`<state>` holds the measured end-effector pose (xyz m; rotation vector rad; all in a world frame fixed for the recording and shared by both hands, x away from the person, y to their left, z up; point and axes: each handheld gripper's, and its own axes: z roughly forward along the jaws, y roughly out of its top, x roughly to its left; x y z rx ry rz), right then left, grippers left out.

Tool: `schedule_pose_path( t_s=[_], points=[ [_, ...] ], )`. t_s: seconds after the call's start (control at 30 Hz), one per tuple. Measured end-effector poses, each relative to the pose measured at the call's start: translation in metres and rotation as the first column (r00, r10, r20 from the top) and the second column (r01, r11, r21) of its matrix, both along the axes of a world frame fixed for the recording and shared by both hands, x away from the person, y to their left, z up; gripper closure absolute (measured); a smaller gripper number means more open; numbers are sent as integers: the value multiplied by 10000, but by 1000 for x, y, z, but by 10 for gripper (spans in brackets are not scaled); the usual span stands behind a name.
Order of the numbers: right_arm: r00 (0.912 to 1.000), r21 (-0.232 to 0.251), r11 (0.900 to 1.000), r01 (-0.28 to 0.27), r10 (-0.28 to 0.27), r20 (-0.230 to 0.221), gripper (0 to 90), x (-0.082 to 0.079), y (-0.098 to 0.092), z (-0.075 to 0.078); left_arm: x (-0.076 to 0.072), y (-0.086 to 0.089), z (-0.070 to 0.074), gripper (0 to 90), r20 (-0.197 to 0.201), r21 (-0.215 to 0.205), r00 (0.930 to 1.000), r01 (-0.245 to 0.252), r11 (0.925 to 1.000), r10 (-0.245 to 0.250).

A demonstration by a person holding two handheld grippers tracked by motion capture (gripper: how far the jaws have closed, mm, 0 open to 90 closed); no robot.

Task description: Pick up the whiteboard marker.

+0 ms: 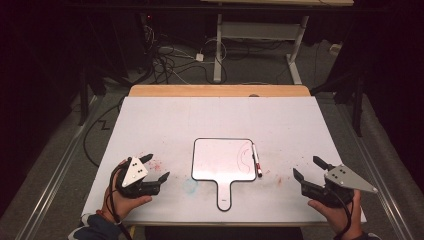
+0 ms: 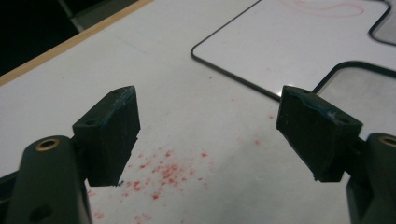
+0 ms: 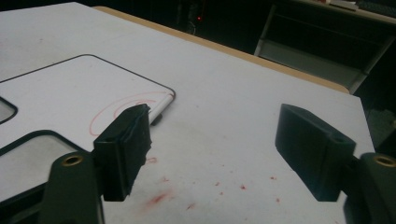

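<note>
A small white paddle-shaped whiteboard [image 1: 220,160] with a black rim and a short handle lies mid-table, its face [image 2: 299,42] marked near the right side with a red scribble [image 3: 126,107]. A marker [image 1: 256,160] with a red tip lies along the board's right edge. My left gripper [image 1: 156,167] rests open on the table left of the board, nothing between its jaws. My right gripper [image 1: 310,167] rests open to the right of the board, also holding nothing. From the right gripper view the marker [image 3: 161,105] is partly hidden behind the left jaw.
The white table top [image 1: 165,120] has red ink specks [image 2: 163,172] by the left gripper, more red specks [image 3: 159,198] by the right gripper, and a faint bluish smudge [image 1: 190,186]. A wooden strip [image 1: 220,90] edges the far side. Beyond it stand desk legs [image 1: 218,50] and floor cables [image 1: 165,57].
</note>
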<state>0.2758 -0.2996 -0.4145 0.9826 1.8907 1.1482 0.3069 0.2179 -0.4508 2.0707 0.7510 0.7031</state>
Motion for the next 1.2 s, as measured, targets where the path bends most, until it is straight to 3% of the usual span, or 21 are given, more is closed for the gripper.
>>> schedule_pose_path(
  t_s=[0.17, 0.43, 0.63, 0.7, 0.8, 0.97, 1.2],
  points=[
    [10000, -189, 9998, 26, -26, -6, 238, -3, 0, -3, 3, -1, -4, 204, -270, -141, 9996, -68, 9999, 64],
    [9995, -200, 9997, -128, 122, -291, 243, 1, 3, -5, 1, -3, -4, 208, -109, 26, 9999, 95, 10000, -95],
    [9948, -379, 9986, -358, 320, -965, 284, 5, 10, -8, -1, -8, -6, 207, -257, 117, 9994, 227, 9997, -224],
    [9907, -527, 9974, -485, 413, -1300, 297, 8, 15, -10, -1, -9, -6, 208, -283, 175, 9993, 265, 9995, -260],
    [9823, -365, 9974, -614, 539, -1795, 320, 13, 18, -13, 0, -11, -7, 208, -324, 234, 9990, 325, 9992, -317],
    [9697, -454, 9955, -836, 707, -2338, 356, 24, 31, -16, 0, -13, -9, 208, -397, 349, 9984, 424, 9985, -410],
    [9265, -446, 9932, -1074, 837, -3668, 412, 48, 48, -16, 1, -13, -9, 208, -350, 453, 9984, 460, 9979, -444]
  ],
)
